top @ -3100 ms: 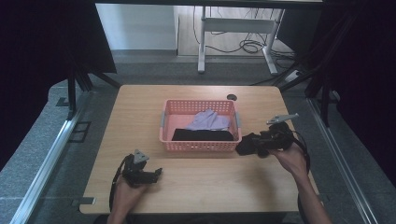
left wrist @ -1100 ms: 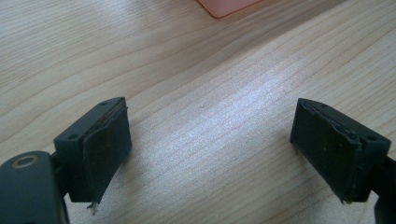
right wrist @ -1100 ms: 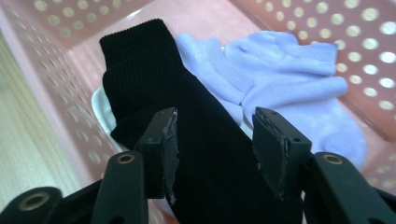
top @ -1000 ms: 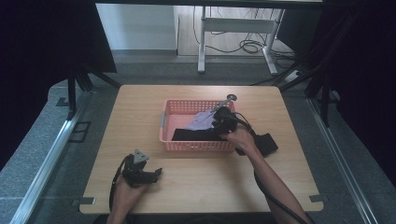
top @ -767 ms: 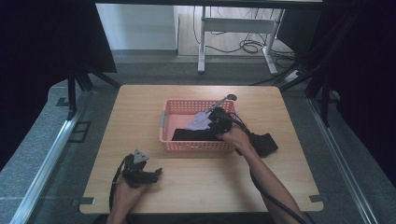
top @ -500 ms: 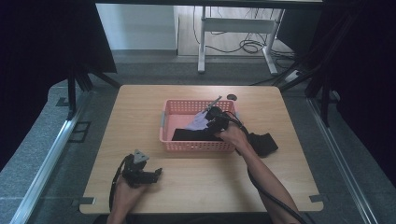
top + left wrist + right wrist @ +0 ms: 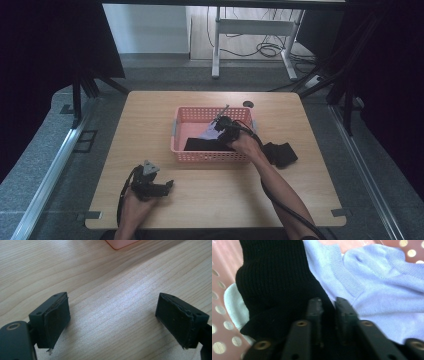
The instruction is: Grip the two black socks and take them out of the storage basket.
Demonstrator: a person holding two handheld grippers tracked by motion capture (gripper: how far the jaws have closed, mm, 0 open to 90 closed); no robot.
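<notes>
Right gripper view: right gripper (image 7: 328, 306) has just closed, clamped on the black sock (image 7: 274, 282) in the pink basket (image 7: 187, 116). Next: lift out. Left gripper (image 7: 112, 320) rests open.

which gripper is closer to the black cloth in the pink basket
Right. The right gripper is down inside the pink basket, its jaws closing on the black cloth. The left gripper rests open on the table, near its front edge, well apart from the basket.

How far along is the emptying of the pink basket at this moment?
Done: one black garment lies on the table beside the basket. In hand: the right gripper has just closed on black knit cloth inside. Left: the lilac garment. The left gripper idles open.
</notes>
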